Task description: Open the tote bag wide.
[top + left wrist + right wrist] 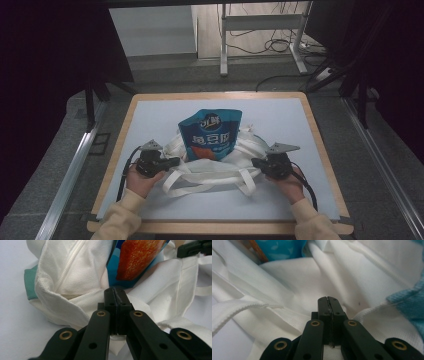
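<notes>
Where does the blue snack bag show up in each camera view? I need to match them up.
High view: the blue snack bag stands mid-table, on the white tote bag.
Left gripper view: top centre, its orange panel above the shut left claw.
Right gripper view: a blue patch at the top left.
Shared landmark: the white tote bag under it.
</notes>
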Demonstrator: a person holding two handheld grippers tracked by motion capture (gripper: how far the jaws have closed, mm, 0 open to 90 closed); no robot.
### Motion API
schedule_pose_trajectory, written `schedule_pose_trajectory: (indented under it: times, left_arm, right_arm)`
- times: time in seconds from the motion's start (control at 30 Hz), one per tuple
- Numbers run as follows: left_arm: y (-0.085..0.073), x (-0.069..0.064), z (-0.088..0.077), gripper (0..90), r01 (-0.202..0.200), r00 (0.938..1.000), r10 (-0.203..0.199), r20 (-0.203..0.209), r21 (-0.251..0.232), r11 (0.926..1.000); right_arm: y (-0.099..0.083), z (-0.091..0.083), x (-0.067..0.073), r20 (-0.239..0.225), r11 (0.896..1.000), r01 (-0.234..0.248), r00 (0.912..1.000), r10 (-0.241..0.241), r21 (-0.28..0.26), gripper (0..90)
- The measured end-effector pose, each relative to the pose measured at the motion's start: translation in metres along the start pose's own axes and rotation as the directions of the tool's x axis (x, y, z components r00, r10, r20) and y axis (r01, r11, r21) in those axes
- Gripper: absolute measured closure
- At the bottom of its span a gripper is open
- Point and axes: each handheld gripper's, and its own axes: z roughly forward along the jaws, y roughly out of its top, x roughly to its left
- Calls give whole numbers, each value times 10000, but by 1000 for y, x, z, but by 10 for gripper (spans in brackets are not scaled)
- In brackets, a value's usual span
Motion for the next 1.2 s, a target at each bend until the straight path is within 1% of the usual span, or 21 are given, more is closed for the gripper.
schedule_pose_trajectory:
  times: [0.03, 0.23, 0.33, 0.43, 0.47, 0.5, 0.57, 0.63, 0.67, 0.7, 0.77, 0.8, 0.83, 0.9, 0.93, 0.97, 1.0, 1.07, 1.13, 1.2]
  left_arm:
    - [0, 0, 0, 889, -3, 10000, 3, 0, 1, 10000]
    - [-3, 1, 7, 890, -53, 9999, 55, -118, 134, 9999]
    - [-3, 0, 6, 890, -46, 9999, 47, -126, 117, 9999]
    - [0, -3, 0, 887, -150, 9997, 152, -205, 76, 9999]
    - [2, -5, -3, 886, -222, 9995, 223, -241, 44, 9997]
    - [8, -8, -8, 886, -327, 9990, 323, -294, -128, 9994]
    - [19, -15, -18, 886, -543, 9977, 522, -426, -488, 9973]
    - [30, -18, -25, 886, -686, 9963, 645, -568, -735, 9949]
    - [34, -18, -27, 886, -648, 9965, 603, -572, -804, 9947]
    - [38, -17, -27, 886, -513, 9973, 465, -569, -861, 9950]
    - [44, -13, -22, 887, -242, 9985, 203, -508, -787, 9966]
    - [45, -11, -17, 886, -146, 9990, 117, -441, -665, 9977]
    - [46, -8, -12, 886, -84, 9989, 60, -475, -498, 9987]
    - [47, -4, -1, 887, 97, 9993, -102, -359, -147, 9998]
    - [47, -3, 3, 887, 129, 9992, -128, -384, 9, 9999]
    - [48, -2, 7, 888, 114, 9985, -106, -545, 147, 9998]
    - [48, 1, 11, 887, 126, 9978, -112, -653, 217, 9997]
    - [48, 5, 15, 888, 257, 9977, -242, -637, 233, 9994]
    - [48, 6, 19, 888, 253, 9974, -236, -684, 247, 9994]
    - [48, 8, 22, 888, 245, 9964, -227, -821, 216, 9995]
  right_arm:
    - [-2, 2, 0, -33, 10000, -66, 10000, 66, 74, 887]
    - [-6, 7, 2, 10, 9997, 13, 10000, -14, 237, 887]
    - [-5, 6, 2, 49, 9998, 59, 10000, -60, 186, 887]
    - [-2, 4, 3, 52, 10000, 71, 10000, -71, -15, 887]
    - [0, 2, 4, 39, 9999, 86, 10000, -86, -146, 887]
    - [2, 0, 4, 36, 9996, 122, 9999, -121, -254, 887]
    - [10, -8, 8, 22, 9976, 273, 9996, -272, -639, 887]
    - [18, -14, 12, -46, 9950, 336, 9994, -342, -944, 887]
    - [23, -17, 15, -82, 9930, 427, 9990, -438, -1101, 887]
    - [27, -19, 18, -113, 9913, 459, 9988, -476, -1233, 887]
    - [33, -19, 23, -239, 9902, 478, 9984, -514, -1315, 886]
    - [35, -18, 26, -315, 9902, 499, 9980, -545, -1304, 887]
    - [37, -16, 28, -394, 9900, 534, 9975, -590, -1309, 886]
    - [38, -11, 33, -535, 9916, 536, 9967, -603, -1175, 886]
    - [37, -9, 35, -639, 9920, 576, 9958, -651, -1127, 886]
    - [37, -6, 36, -733, 9917, 666, 9945, -749, -1097, 886]
    - [35, -3, 38, -810, 9924, 722, 9935, -804, -999, 886]
    - [32, 0, 40, -913, 9936, 808, 9919, -879, -788, 886]
    - [28, 3, 42, -1024, 9946, 828, 9908, -889, -632, 886]
    - [24, 5, 44, -1128, 9951, 906, 9891, -944, -389, 886]
